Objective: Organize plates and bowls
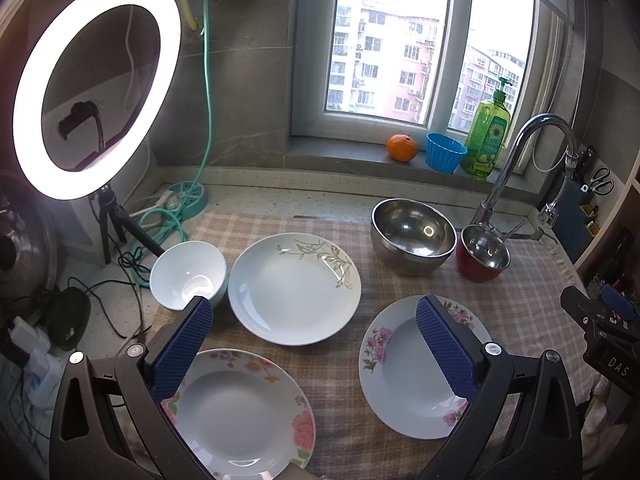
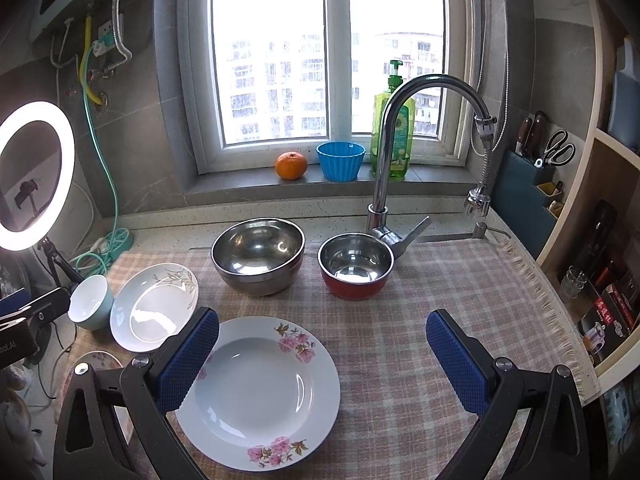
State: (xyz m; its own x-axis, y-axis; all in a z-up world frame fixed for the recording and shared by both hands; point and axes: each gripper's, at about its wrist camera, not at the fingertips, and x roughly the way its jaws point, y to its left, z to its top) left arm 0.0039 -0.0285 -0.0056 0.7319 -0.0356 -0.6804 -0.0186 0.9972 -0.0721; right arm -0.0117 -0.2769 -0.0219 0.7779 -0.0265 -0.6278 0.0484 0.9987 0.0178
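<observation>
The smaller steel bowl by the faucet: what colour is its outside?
Red outside, bare steel inside. The smaller steel bowl shows best in the right wrist view.

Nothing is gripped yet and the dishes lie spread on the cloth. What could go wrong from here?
1. The white bowl touches the grass-pattern plate near the cloth's edge; lifting either may knock the other.
2. The pink-flower plate lies flat, so the open right gripper may slip off its thin rim.
3. The red bowl sits against the faucet base, which could block a grasp.
</observation>
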